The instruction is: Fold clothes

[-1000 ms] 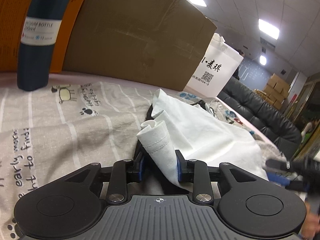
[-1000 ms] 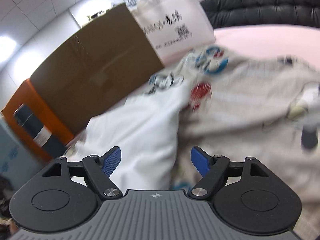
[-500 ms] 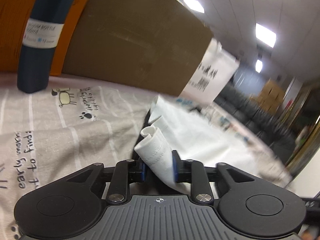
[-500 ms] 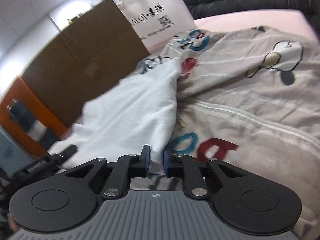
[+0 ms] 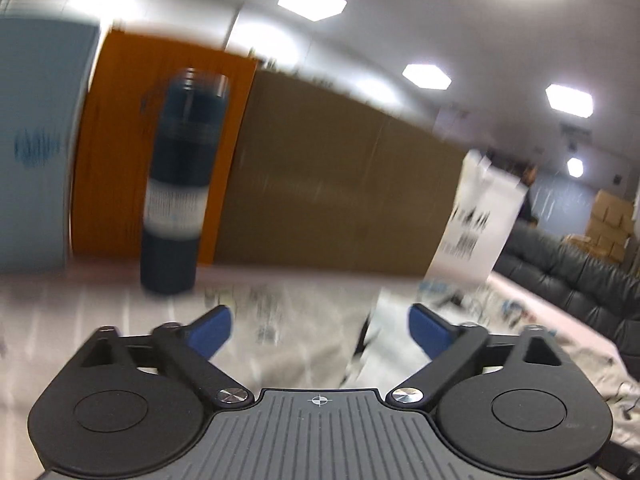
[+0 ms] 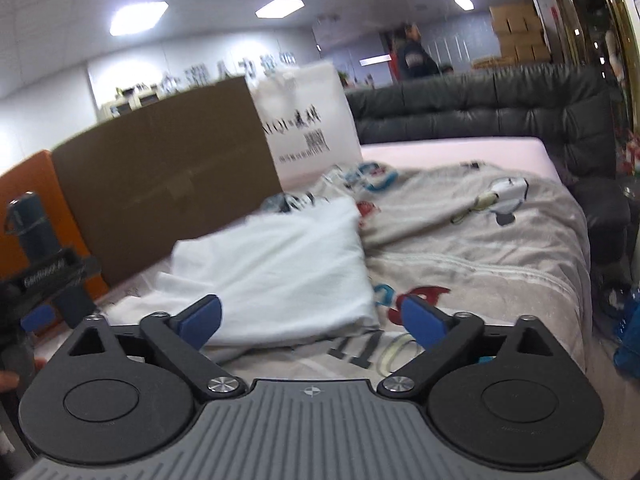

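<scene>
A grey printed bedsheet (image 6: 500,248) covers the bed, with a brown cardboard box (image 6: 168,176) at its far edge as the landmark. A white paper bag (image 6: 308,120) stands just right of the box, a dark bottle (image 5: 180,184) to its left, a black sofa (image 6: 500,120) beyond. The white garment (image 6: 280,268) lies in front of the box, folded with soft creases. The left tool (image 5: 320,330) and right tool (image 6: 312,320) both gape wide, holding nothing.

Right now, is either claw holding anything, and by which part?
Nothing is held. The left claw and right claw are both open, and the white garment lies loose on the printed sheet.
</scene>
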Tool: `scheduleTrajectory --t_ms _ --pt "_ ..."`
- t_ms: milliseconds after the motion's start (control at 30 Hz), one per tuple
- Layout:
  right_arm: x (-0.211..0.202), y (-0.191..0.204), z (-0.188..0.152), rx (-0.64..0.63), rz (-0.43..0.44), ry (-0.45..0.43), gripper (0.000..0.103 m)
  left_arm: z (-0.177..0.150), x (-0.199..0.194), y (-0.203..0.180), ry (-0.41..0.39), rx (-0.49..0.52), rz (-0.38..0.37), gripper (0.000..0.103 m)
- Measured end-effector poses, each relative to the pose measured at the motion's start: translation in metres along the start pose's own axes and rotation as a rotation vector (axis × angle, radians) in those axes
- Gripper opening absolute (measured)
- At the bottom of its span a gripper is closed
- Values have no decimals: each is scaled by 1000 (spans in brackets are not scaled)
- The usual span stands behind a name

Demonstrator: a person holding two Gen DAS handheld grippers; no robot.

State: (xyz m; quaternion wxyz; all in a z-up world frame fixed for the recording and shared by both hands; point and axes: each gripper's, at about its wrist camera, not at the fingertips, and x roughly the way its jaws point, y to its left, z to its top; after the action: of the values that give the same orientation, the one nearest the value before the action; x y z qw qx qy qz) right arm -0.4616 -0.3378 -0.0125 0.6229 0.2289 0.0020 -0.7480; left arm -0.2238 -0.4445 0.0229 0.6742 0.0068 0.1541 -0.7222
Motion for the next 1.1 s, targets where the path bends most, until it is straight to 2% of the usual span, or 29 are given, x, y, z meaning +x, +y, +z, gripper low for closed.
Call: scheduleTrajectory --t_ms 100,200,300,433,567,633,700,867,967,1100 --pt "-9 16 -6 -21 -5 -74 103 9 -23 -2 -70 88 -34 103" --pt "-10 31 -16 -44 -3 -112 103 1 -36 11 -83 95 -58 103" --pt "-6 44 -23 -65 -18 -130 103 -11 -41 21 -60 87 -43 103" --pt "0 57 -29 -143 -62 -150 103 -19 -47 24 -94 105 -16 103" --pt "-2 60 -29 -173 -29 -208 103 -30 -50 16 -112 197 2 103" --pt "-1 64 -29 -203 -45 -244 103 -33 -51 11 -113 237 3 103" --pt "-1 67 -31 -232 -75 -278 103 -34 -53 11 -124 238 7 103" --pt "-6 65 -33 -226 -76 -305 103 -37 -55 16 -148 214 41 103" --pt "-6 61 -32 -204 -75 -306 103 -38 -55 20 -170 200 71 103" --pt "-5 61 -32 -201 -71 -301 103 -39 -56 20 -179 205 77 103"
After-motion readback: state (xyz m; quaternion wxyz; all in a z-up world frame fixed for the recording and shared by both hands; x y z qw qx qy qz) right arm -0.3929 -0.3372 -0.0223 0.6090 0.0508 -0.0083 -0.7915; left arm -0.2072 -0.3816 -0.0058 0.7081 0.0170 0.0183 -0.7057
